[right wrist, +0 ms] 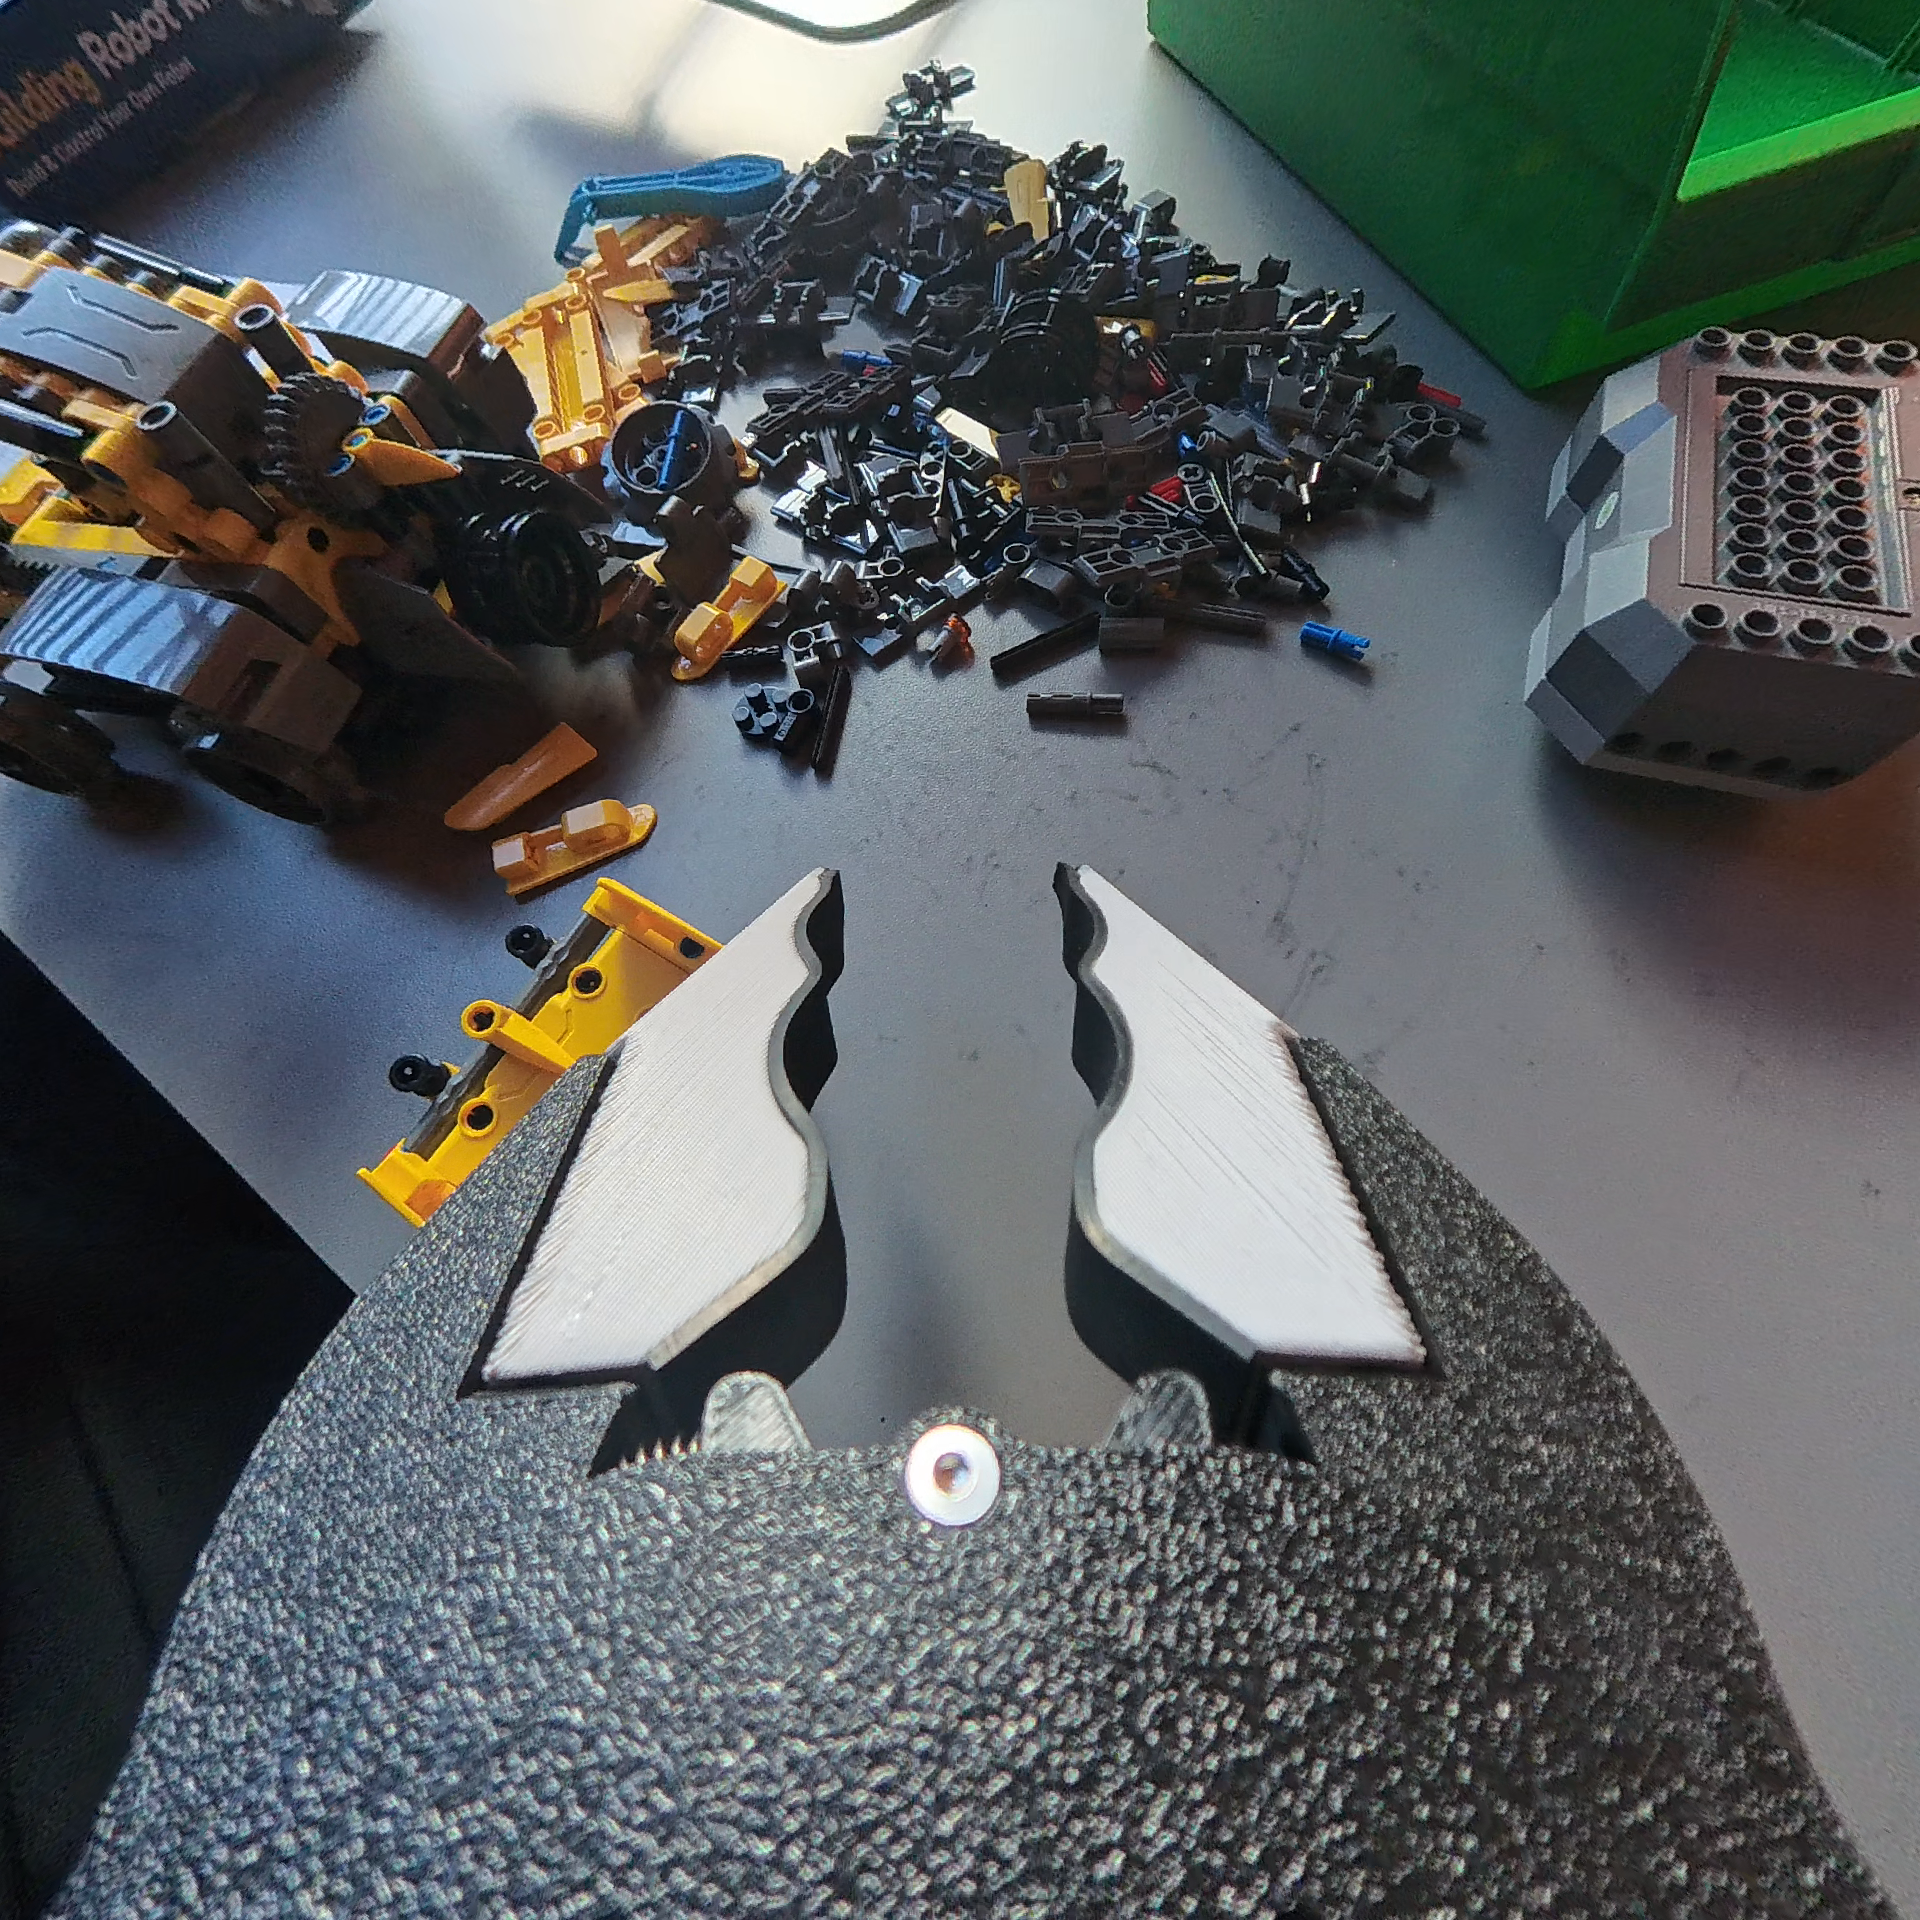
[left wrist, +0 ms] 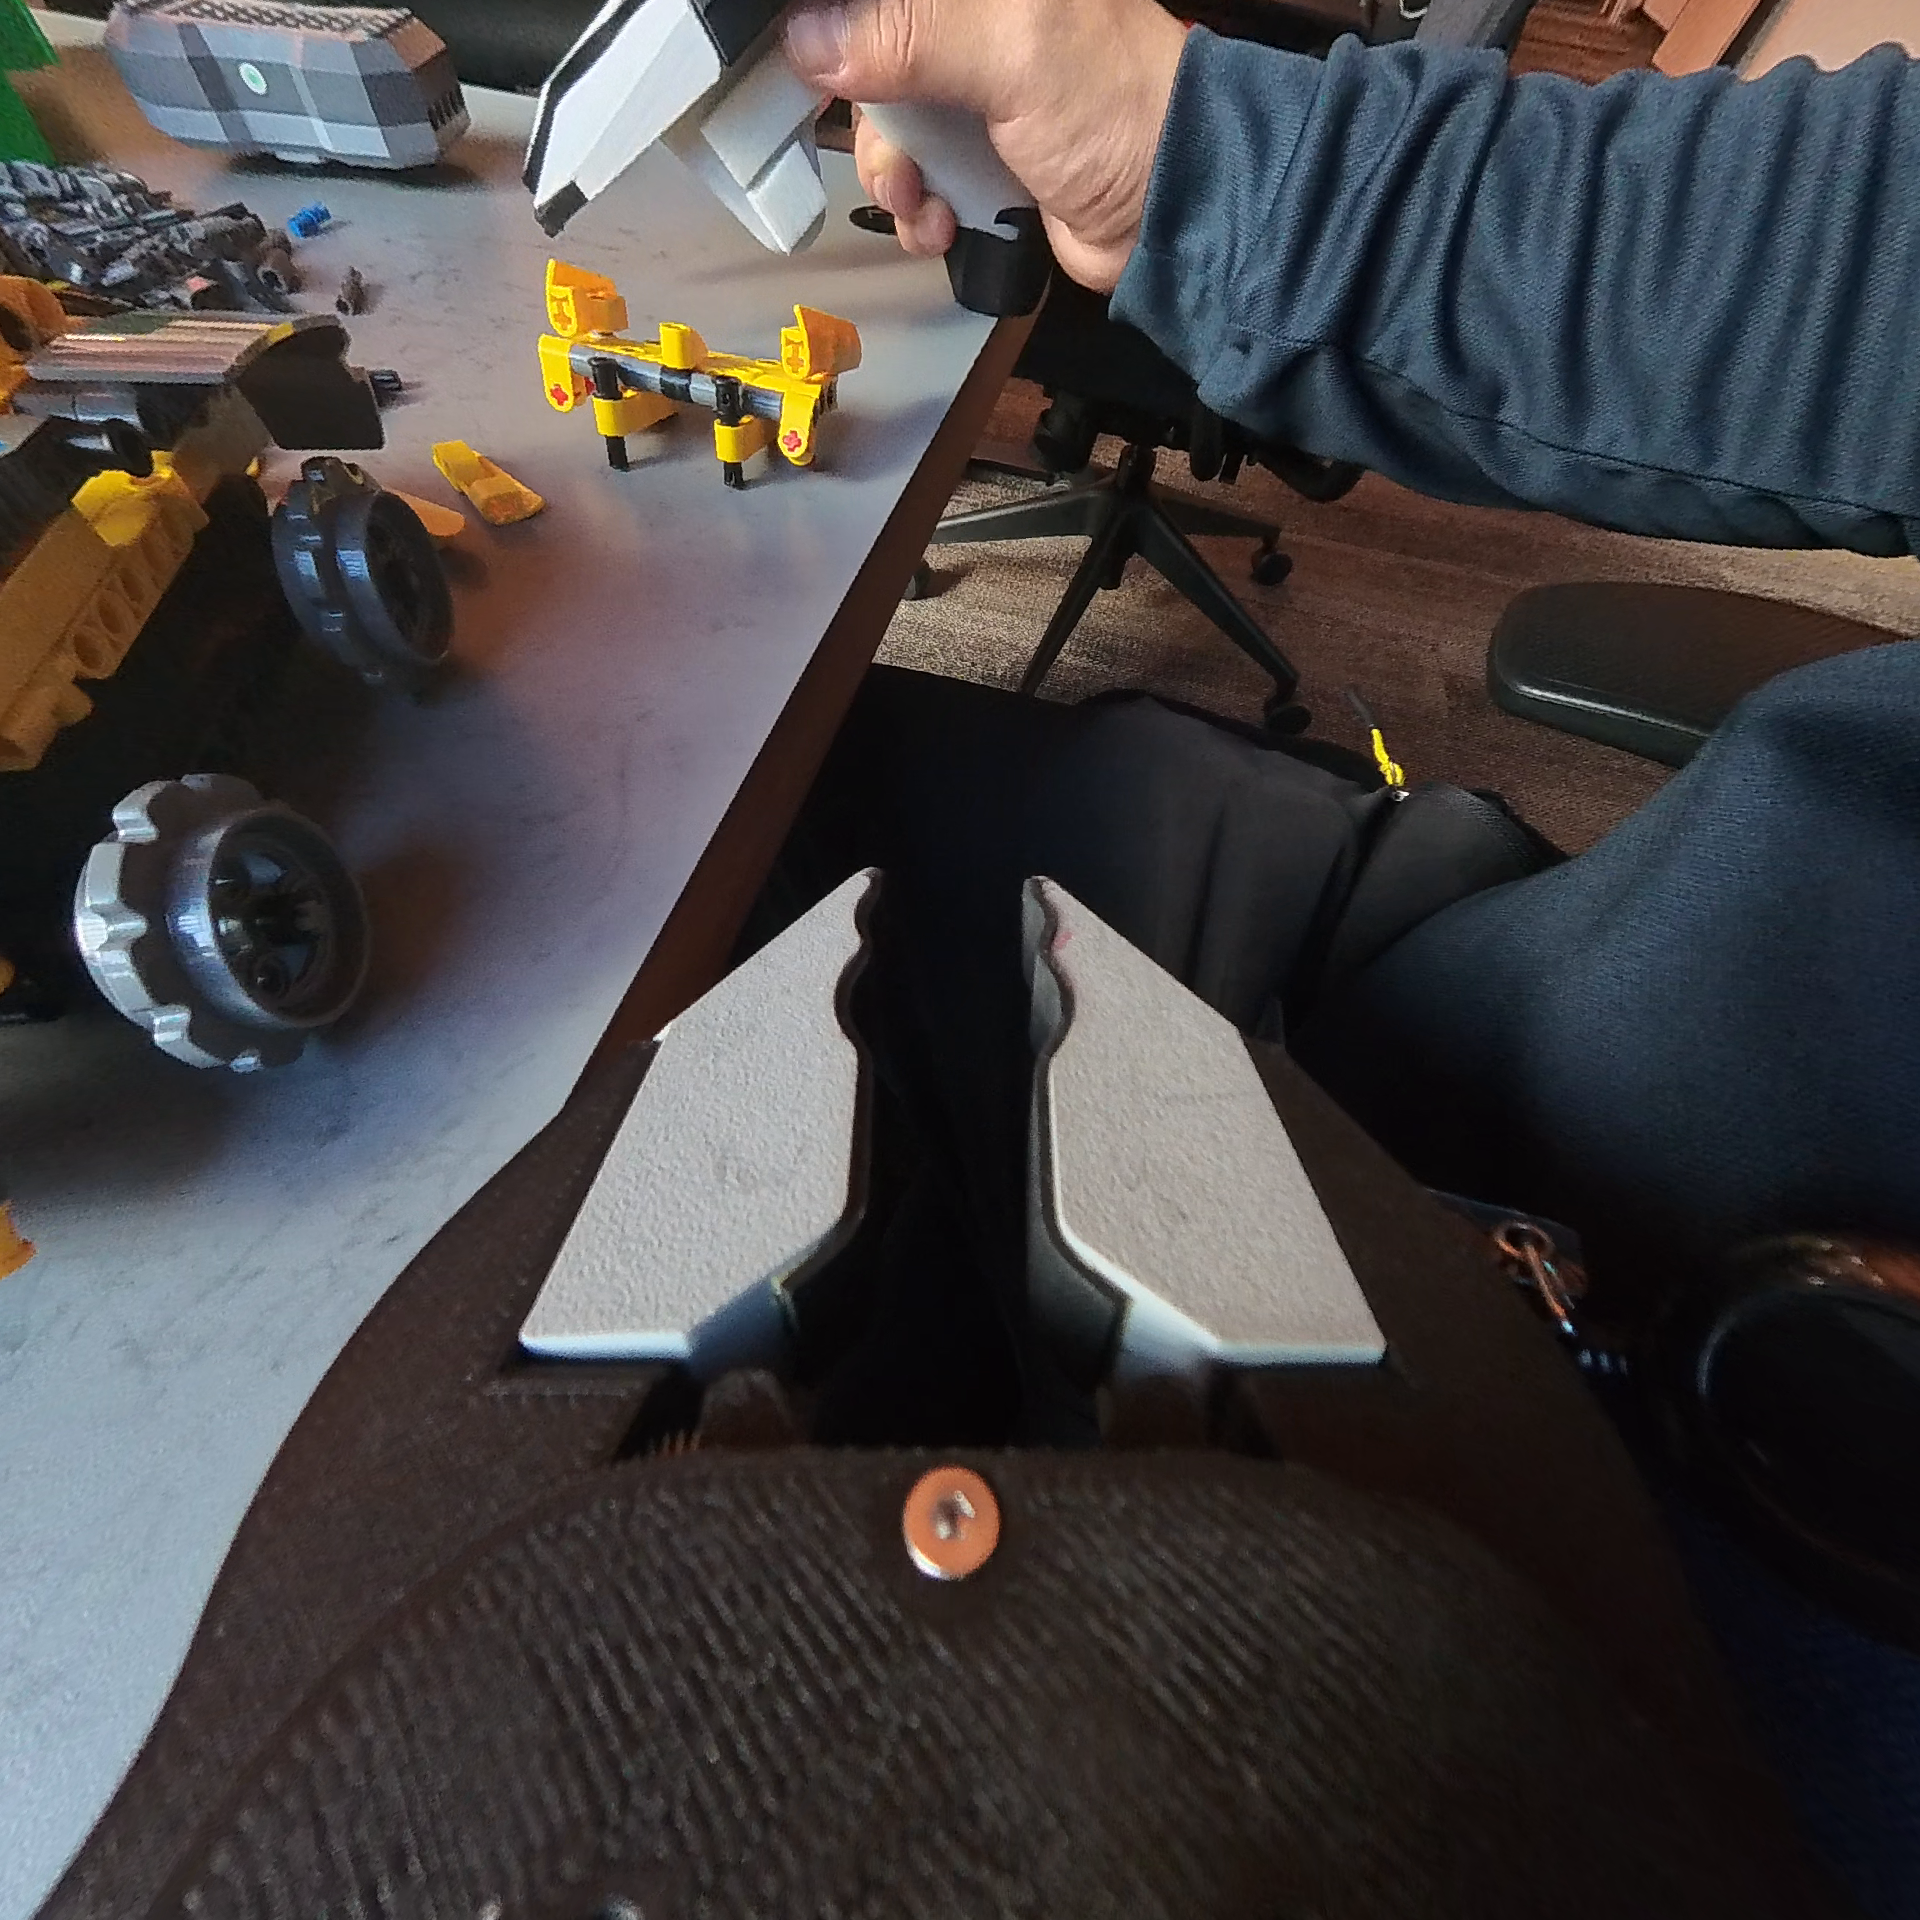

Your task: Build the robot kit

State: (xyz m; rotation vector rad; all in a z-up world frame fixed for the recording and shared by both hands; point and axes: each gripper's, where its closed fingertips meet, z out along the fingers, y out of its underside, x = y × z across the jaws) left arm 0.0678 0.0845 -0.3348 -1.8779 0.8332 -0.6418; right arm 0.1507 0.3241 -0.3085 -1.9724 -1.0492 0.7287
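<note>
My left gripper [left wrist: 951, 894] is open and empty. It hangs off the table's edge [left wrist: 831, 665], over a person's dark-clothed lap. My right gripper [right wrist: 951, 883] is open and empty, low over the grey table [right wrist: 1403, 1039]. In the left wrist view it [left wrist: 670, 223] is held by a hand above and just behind a yellow brick assembly with black pins [left wrist: 696, 390]. That assembly [right wrist: 551, 1039] lies just left of the right gripper's left finger, partly hidden by it. Two small yellow pieces [right wrist: 571, 831] lie a little farther off.
A half-built yellow and grey brick vehicle [right wrist: 239, 499] with grey wheels [left wrist: 223, 925] stands at the left. A pile of small dark parts [right wrist: 1039, 416] lies behind. A grey studded block [right wrist: 1745, 561] and a green box [right wrist: 1558, 156] are at the right. Office chairs [left wrist: 1122, 540] stand beyond the table. The tips of one gripper are about 25 cm away from the tips of the other. My left tips are about 40 cm from the grey studded block [right wrist: 1745, 561], my right tips only 15 cm.
</note>
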